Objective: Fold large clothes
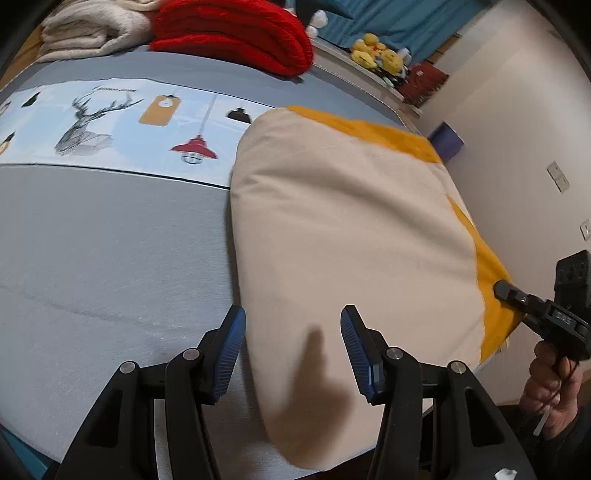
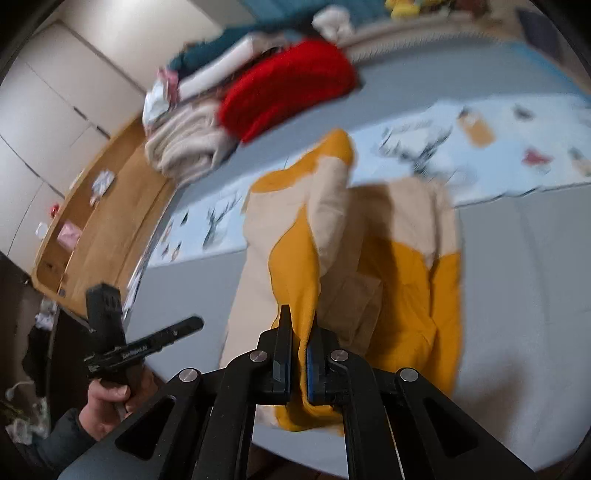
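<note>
Folding beige-and-mustard cotton garment point(image 1: 351, 229) on grey bed point(image 1: 110, 258).
Right hand-held gripper point(image 2: 299, 354) clamped on mustard edge; left hand-held gripper point(image 1: 293, 354) open, empty; best lifting evenly.

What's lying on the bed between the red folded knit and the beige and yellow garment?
Only bedding: in the left wrist view, grey bed cover and its printed lamp and deer strip separate the red knit from the beige and yellow garment.

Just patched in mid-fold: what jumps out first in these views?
The beige-and-yellow garment sprawled on the near edge of the grey bed, with the right gripper shut on its yellow edge. The left gripper hovers open over it. A folded red knit sits at the bed's far side.
</note>
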The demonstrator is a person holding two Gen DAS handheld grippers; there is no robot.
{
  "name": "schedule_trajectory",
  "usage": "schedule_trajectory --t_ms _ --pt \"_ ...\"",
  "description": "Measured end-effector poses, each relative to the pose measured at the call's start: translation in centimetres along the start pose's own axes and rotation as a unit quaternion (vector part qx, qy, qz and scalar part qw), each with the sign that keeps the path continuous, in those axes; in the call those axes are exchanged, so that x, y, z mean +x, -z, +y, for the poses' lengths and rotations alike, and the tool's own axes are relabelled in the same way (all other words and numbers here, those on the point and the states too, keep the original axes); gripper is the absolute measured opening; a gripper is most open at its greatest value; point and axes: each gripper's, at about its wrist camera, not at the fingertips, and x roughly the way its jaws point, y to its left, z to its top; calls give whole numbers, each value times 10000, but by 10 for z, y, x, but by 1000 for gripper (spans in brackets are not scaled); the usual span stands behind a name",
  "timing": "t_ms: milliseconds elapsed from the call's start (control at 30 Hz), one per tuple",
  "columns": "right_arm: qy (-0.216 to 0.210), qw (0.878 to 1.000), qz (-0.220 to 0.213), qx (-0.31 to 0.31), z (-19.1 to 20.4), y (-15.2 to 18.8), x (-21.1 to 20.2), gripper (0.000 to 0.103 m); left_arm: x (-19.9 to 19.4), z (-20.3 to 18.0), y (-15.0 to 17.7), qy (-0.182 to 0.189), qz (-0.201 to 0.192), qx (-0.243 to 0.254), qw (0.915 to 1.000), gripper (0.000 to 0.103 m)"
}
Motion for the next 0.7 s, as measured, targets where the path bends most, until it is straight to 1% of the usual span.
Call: schedule_trajectory --t_ms 33,67,100,200,267,333,400,433,467,533,567,600,633,700 --pt "118 9998 47 139 -11 1 -3 5 3 -5 0 29 40 76 10000 49" --pt "253 9990 174 311 -24 5 -2 5 5 -7 1 57 71 120 9999 49" --pt "480 9972 362 434 -36 9 1 5 10 -12 2 122 140 191 9996 49" --pt "1187 9871 916 554 -66 24 18 5 23 -25 6 286 396 381 9981 49" --pt "1396 9806 1236 600 -82 31 24 5 35 -33 14 244 657 563 9960 50" --pt "1488 9756 1481 646 -90 38 35 5 52 -36 24 16 1041 766 9916 50" --pt "1621 9709 1670 556 -91 41 45 6 74 -35 39 -424 1511 994 9826 56" --pt "1719 9682 1759 457 -90 43 51 6 81 -32 44 -591 1693 1029 9784 57" --pt "1790 9647 1900 355 -90 46 59 6 82 -30 45 -592 1719 985 9784 58" --pt "1945 9581 2096 176 -88 50 72 6 75 -31 42 -439 1645 916 9811 54" --pt "2058 9552 2126 31 -85 51 75 6 69 -36 42 -364 1552 1042 9817 51" --pt "2098 9546 2114 -48 -82 50 76 6 66 -41 43 -305 1505 1182 9810 51" --pt "2081 9557 2082 -52 -81 50 75 7 66 -44 47 -314 1557 1373 9777 51" --pt "1804 9649 1902 123 -81 45 65 9 76 -44 57 -649 1741 1641 9688 52"
